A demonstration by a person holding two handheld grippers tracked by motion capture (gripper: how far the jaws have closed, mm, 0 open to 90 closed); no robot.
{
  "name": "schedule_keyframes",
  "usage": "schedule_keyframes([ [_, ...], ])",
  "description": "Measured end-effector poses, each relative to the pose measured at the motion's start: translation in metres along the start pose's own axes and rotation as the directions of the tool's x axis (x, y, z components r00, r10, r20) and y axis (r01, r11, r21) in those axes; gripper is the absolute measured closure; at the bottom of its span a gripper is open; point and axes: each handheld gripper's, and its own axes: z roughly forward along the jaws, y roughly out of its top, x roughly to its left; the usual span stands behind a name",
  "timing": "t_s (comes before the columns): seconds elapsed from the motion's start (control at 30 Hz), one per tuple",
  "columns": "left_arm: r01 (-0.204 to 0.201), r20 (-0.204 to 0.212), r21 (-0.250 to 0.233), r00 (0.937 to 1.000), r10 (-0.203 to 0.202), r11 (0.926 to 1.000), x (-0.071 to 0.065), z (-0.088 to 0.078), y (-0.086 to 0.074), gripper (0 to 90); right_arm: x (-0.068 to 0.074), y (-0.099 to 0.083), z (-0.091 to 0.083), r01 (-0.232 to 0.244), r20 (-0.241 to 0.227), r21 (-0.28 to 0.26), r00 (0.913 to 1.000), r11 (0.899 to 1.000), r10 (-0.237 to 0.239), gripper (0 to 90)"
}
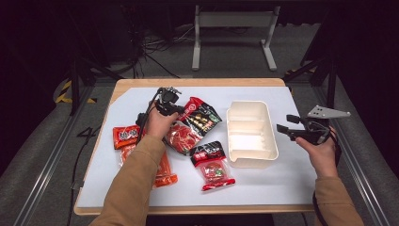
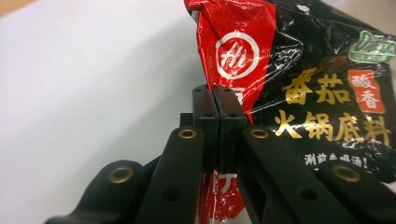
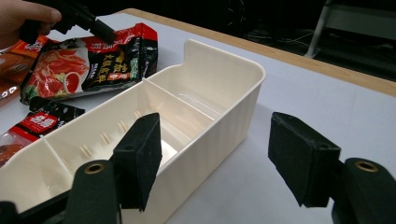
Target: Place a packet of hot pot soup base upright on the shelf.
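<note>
High view, table stock as you have it laid out:

- White bin (image 1: 251, 134): long, cream, split by dividers into compartments, all bare. It sits right of centre on the white mat (image 1: 282, 179), close to both hands, so by the look of it it is the place the packets are bound for.
- Black-and-red packet (image 1: 197, 117): lies just left of the bin, its upper corner pinched. Your left gripper (image 1: 170, 104) has its jaws pressed together on that red edge (image 2: 219, 100); a thin edge gives flat foil a hold that its broad face would not.
- Small packet (image 1: 212, 165): flat in front of the bin's near left corner, untouched.
- Orange packets (image 1: 126, 136): two at the mat's left side, partly under your left sleeve, waiting.
- Your right gripper (image 1: 289, 129): held level beside the bin's right wall, jaws standing wide with nothing between them, aimed along the bin (image 3: 187, 121); likely placed to steady the bin.
</note>
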Motion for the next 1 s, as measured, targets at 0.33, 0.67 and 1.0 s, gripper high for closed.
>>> schedule_keyframes([
  [0.33, -0.002, 0.007, -0.097, 1.0000, 0.003, 0.9952, -0.009, -0.036, 0.002, 89.2, 0.004, 0.004, 0.001, 0.003, -0.014, -0.014, 0.9999, 1.000, -0.003, 36.1],
  [0.67, -0.026, 0.002, -0.226, 0.9996, 0.028, 0.9737, -0.025, -0.075, -0.003, 89.4, 0.011, 0.012, -0.002, 0.016, -0.026, -0.032, 0.9995, 0.999, -0.016, 36.9],
  [1.0, -0.033, -0.018, -0.344, 0.9994, 0.028, 0.9383, -0.033, -0.107, -0.019, 89.8, 0.036, 0.034, -0.002, 0.016, -0.116, -0.074, 0.9929, 0.997, -0.024, 36.8],
])
